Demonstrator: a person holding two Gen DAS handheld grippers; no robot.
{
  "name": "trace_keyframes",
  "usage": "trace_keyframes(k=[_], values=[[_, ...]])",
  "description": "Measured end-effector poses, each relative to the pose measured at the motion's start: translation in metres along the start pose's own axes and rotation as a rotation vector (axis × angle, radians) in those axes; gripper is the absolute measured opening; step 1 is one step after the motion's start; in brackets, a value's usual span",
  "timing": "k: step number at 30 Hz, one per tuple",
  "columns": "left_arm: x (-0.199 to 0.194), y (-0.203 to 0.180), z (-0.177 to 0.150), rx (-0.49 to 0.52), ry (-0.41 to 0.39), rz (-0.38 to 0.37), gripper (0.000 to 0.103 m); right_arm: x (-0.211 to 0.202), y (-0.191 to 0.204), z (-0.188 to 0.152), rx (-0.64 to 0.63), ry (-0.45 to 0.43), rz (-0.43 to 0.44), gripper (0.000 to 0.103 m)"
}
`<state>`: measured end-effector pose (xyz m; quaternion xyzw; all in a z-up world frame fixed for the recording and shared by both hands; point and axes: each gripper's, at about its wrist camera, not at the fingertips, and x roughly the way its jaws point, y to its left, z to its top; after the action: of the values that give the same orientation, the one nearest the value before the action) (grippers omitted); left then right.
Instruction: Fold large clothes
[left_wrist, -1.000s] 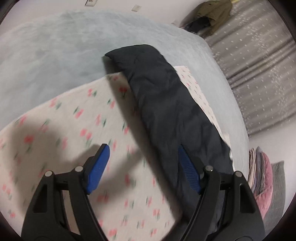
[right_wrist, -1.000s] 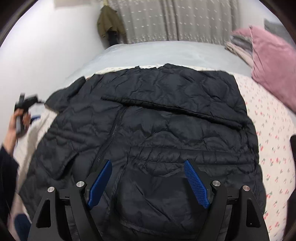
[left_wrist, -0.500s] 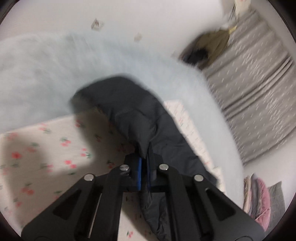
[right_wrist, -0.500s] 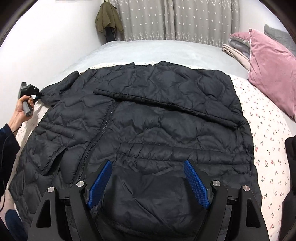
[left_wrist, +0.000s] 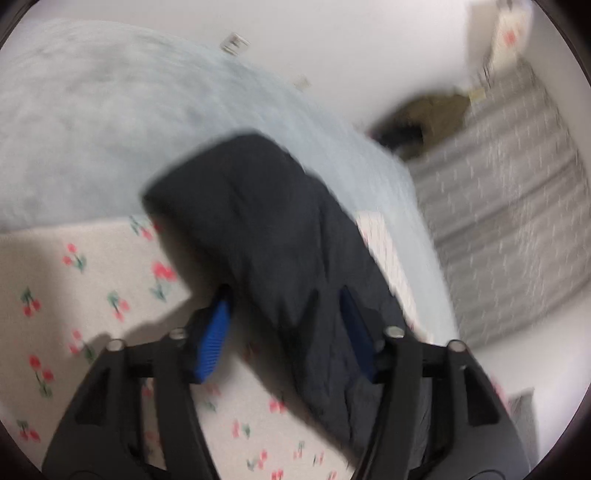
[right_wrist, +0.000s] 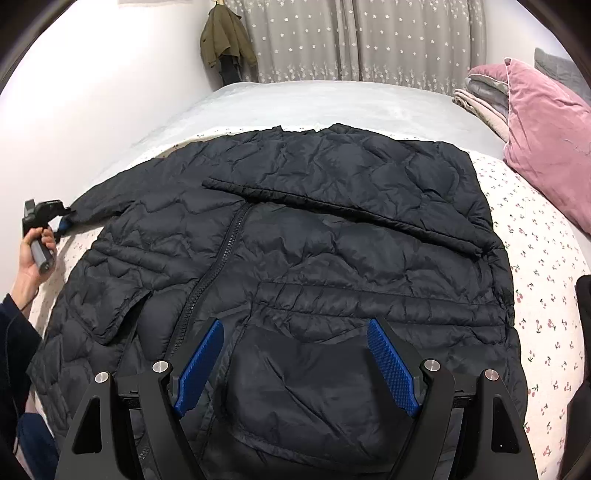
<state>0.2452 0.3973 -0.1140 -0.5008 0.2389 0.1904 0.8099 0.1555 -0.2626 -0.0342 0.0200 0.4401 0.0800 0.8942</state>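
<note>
a black quilted jacket (right_wrist: 314, 251) lies spread front-up on a cherry-print sheet (right_wrist: 546, 280) over a pale grey bed (right_wrist: 325, 99), zip running down the middle, one sleeve folded across the chest, the other sleeve (left_wrist: 280, 243) stretched out to the person's left. left gripper (left_wrist: 284, 328): blue fingers (left_wrist: 212, 339) spread apart, one on each side of that sleeve's end, not pinching it; view is motion-blurred. from the right wrist view the left hand (right_wrist: 35, 254) holds its gripper at the cuff. right gripper (right_wrist: 295, 365): jaws wide apart, hovering over the jacket's lower part, gripping nothing. pink pillow (right_wrist: 546, 147) and folded blankets by the grey starred curtain (right_wrist: 351, 40); olive coat (right_wrist: 225, 44) hanging in the corner. no readable writing or brand mark anywhere.
</note>
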Motion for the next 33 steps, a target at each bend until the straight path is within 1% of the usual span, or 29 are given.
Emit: trace_keyframes(k=[3, 5, 6, 7, 9, 11, 14, 16, 17, 18, 21, 22, 23, 25, 26, 29, 30, 31, 33], values=[[0.010, 0.006, 0.014, -0.058, -0.008, 0.015, 0.061, 0.000, -0.001, 0.000, -0.002, 0.002, -0.004, 0.081], [0.016, 0.000, 0.017, -0.033, -0.018, 0.048, 0.061, 0.002, 0.000, 0.000, -0.005, 0.007, -0.006, 0.081], [0.019, -0.004, 0.018, -0.009, -0.030, 0.071, 0.055, 0.002, 0.000, 0.000, -0.007, 0.009, -0.005, 0.081], [0.020, -0.008, 0.019, 0.004, -0.041, 0.081, 0.034, 0.003, 0.001, 0.000, -0.009, 0.011, -0.003, 0.081], [0.020, -0.014, 0.025, 0.041, -0.033, 0.084, 0.010, 0.004, 0.001, 0.000, -0.002, 0.013, 0.008, 0.081], [0.012, -0.026, 0.030, 0.077, -0.063, 0.086, 0.009, 0.004, -0.001, 0.000, 0.013, 0.016, 0.024, 0.081], [-0.018, -0.055, 0.033, 0.160, -0.130, 0.031, 0.007, 0.004, -0.005, 0.001, 0.039, 0.018, 0.035, 0.081], [-0.046, -0.088, 0.029, 0.215, -0.178, -0.047, 0.007, 0.003, -0.009, 0.002, 0.057, 0.017, 0.036, 0.081], [-0.054, -0.099, 0.028, 0.233, -0.189, -0.069, 0.007, 0.001, -0.011, 0.003, 0.068, 0.015, 0.042, 0.081], [-0.066, -0.120, 0.023, 0.270, -0.205, -0.104, 0.007, 0.000, -0.014, 0.004, 0.081, 0.013, 0.048, 0.081], [-0.101, -0.175, -0.002, 0.375, -0.225, -0.217, 0.007, -0.005, -0.027, 0.006, 0.143, 0.004, 0.082, 0.081], [-0.114, -0.198, -0.017, 0.422, -0.225, -0.267, 0.007, -0.006, -0.032, 0.007, 0.165, 0.002, 0.092, 0.081], [-0.121, -0.211, -0.027, 0.452, -0.223, -0.296, 0.007, -0.007, -0.038, 0.008, 0.193, 0.000, 0.101, 0.081], [-0.142, -0.249, -0.070, 0.571, -0.198, -0.382, 0.007, -0.012, -0.054, 0.010, 0.253, -0.012, 0.097, 0.081], [-0.147, -0.265, -0.090, 0.625, -0.189, -0.408, 0.008, -0.013, -0.059, 0.011, 0.268, -0.017, 0.093, 0.081], [-0.159, -0.298, -0.151, 0.784, -0.196, -0.446, 0.008, -0.018, -0.083, 0.011, 0.340, -0.026, 0.087, 0.081], [-0.157, -0.310, -0.181, 0.835, -0.179, -0.469, 0.008, -0.019, -0.090, 0.011, 0.362, -0.028, 0.087, 0.081], [-0.157, -0.314, -0.192, 0.855, -0.161, -0.479, 0.008, -0.021, -0.099, 0.011, 0.388, -0.029, 0.084, 0.081], [-0.146, -0.328, -0.233, 0.895, -0.089, -0.495, 0.008, -0.023, -0.110, 0.010, 0.414, -0.032, 0.079, 0.081]])
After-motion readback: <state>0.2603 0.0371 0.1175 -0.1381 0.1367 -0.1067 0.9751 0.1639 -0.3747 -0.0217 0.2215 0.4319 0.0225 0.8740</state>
